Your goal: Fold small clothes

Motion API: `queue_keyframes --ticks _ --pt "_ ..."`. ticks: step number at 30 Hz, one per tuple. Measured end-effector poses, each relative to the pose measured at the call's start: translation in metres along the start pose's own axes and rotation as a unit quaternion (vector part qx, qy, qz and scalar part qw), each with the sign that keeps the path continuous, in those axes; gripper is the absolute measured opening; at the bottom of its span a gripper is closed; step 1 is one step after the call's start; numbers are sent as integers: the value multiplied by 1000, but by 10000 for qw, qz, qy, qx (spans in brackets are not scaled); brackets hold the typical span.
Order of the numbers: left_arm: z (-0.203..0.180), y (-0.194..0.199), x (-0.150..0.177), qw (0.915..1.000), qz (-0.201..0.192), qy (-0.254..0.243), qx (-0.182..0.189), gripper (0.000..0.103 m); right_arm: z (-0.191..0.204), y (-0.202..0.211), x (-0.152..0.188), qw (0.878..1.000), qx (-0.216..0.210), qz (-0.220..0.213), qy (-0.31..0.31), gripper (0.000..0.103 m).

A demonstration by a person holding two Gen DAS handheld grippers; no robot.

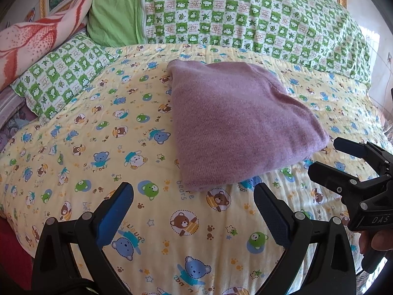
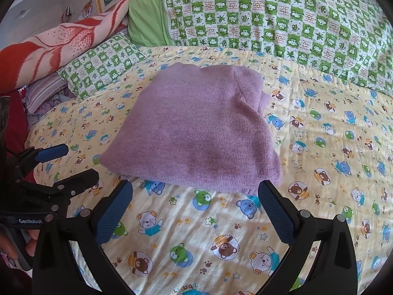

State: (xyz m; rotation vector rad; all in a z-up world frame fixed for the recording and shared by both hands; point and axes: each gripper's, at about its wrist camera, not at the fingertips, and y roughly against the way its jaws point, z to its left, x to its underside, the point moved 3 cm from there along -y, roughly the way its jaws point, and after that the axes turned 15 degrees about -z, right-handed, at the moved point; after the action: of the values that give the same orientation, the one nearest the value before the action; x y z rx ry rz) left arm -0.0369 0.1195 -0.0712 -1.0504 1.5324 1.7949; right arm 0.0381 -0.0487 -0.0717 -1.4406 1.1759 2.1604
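Both grippers stand with their jaws spread wide and nothing between them. The left gripper (image 1: 194, 196) hangs over the bedspread (image 1: 73, 152) just short of the near edge of the purple knit garment (image 1: 235, 123); its blue-padded fingers (image 1: 115, 211) flank a patch of bear-printed cloth and do not touch the garment, though whether they graze the bedspread cannot be told. The right gripper (image 2: 195, 196) is placed much the same in its own view — jaws far apart, empty, the right-hand finger tip close under the garment's near right corner, with contact there unclear. Each gripper also shows in the other's camera: the right one at the right edge of the left wrist view, jaws parted and pointing toward the garment's corner, with part of a hand (image 1: 375, 241) below it. The garment lies folded into a compact, roughly four-sided bundle in the middle of the yellow bedspread, its ribbed knit surface fairly smooth on top, the near edge thick with stacked layers. In the right wrist view a rounded fold of fabric bulges at the far right corner and a little cloth pokes out beneath it. Behind it a green checked quilt (image 2: 282, 17) lies along the far side of the bed, with a matching pillow (image 2: 100, 66) and a red-and-cream blanket (image 2: 49, 46) to the left.
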Motion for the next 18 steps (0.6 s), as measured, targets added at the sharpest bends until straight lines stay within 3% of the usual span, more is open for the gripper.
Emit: queue_keyframes --ticks 18 --pt "1 -3 -5 9999 -37 -127 -5 99 0 -3 -9 10000 -13 -49 -33 102"
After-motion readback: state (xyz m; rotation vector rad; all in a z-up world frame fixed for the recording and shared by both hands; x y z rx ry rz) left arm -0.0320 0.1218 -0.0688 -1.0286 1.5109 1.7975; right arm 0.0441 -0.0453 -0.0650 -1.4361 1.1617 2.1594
